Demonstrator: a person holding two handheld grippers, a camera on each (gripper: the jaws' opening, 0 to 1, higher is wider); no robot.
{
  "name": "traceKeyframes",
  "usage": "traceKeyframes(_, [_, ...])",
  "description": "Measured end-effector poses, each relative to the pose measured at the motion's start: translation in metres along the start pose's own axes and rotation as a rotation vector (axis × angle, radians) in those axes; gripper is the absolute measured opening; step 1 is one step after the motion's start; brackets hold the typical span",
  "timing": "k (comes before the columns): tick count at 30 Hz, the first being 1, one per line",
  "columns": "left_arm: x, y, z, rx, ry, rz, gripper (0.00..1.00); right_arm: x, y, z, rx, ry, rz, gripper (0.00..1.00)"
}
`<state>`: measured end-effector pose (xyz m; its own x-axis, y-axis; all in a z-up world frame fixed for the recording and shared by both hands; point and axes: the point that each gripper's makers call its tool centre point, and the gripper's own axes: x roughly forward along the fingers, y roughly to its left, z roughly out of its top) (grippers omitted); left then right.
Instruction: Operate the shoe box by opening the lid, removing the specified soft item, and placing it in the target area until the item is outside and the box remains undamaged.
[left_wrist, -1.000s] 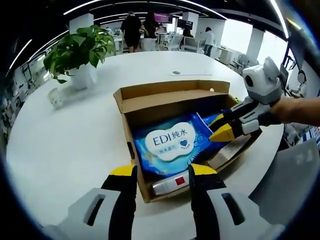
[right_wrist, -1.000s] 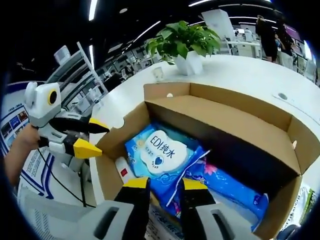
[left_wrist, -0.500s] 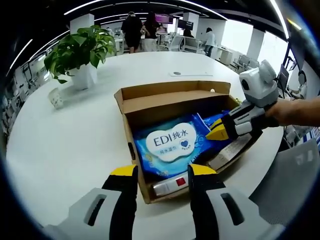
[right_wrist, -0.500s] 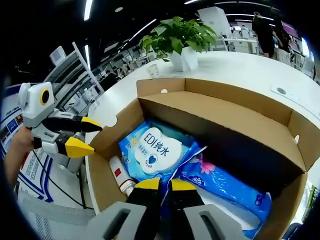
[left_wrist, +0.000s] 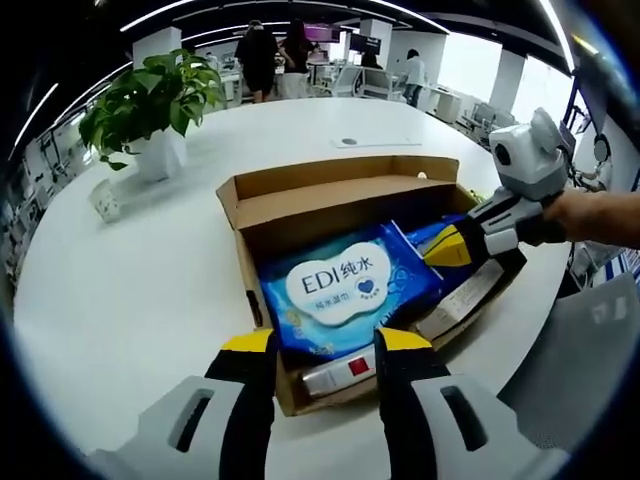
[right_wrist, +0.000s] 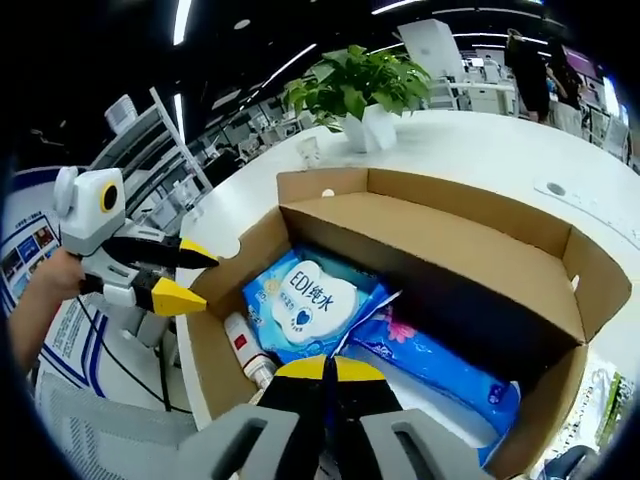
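Note:
The brown shoe box (left_wrist: 340, 195) lies open on the white table, its lid folded back. Inside is a blue wipes pack (left_wrist: 345, 285) with a white label. My left gripper (left_wrist: 325, 345) hovers open at the box's near end, touching nothing. From the right my right gripper (left_wrist: 452, 247) reaches in, shut on the pack's edge. In the right gripper view the box (right_wrist: 440, 230) holds the wipes pack (right_wrist: 305, 305) and a second blue flowered pack (right_wrist: 430, 360). There my right gripper (right_wrist: 325, 368) pinches the wipes pack's edge, and the left gripper (right_wrist: 170, 275) stands open beyond the box.
A small white tube with a red label (left_wrist: 335, 372) lies at the box's near end, the tube (right_wrist: 245, 350) beside the wipes pack. A potted plant (left_wrist: 150, 100) and a small cup (left_wrist: 105, 195) stand far left on the round table (left_wrist: 130, 290). People stand in the background.
My right gripper's jaws went from open to shut on the wipes pack's edge, and the pack has shifted slightly in the box. The left gripper stays open where it was.

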<state>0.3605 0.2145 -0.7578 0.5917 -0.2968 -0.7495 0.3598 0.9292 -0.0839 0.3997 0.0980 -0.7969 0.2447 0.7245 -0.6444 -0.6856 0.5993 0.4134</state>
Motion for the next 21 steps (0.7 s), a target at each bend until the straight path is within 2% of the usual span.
traceKeyframes(4, [-0.001,-0.001,0.0,0.0,-0.001,-0.002,0.4,0.003,-0.001,0.0,0.014,0.003,-0.008,0.0])
traceKeyframes(7, [-0.003,0.0,0.001,-0.003,-0.005,-0.001,0.4,0.007,0.002,0.003,0.045,-0.005,0.015,0.01])
traceKeyframes(17, [-0.006,0.003,0.0,-0.012,-0.007,0.005,0.4,0.022,0.003,-0.001,0.062,0.012,0.002,0.03])
traceKeyframes(21, [-0.005,0.004,0.0,-0.013,-0.005,0.007,0.4,0.02,0.003,-0.001,0.051,0.014,-0.013,0.0])
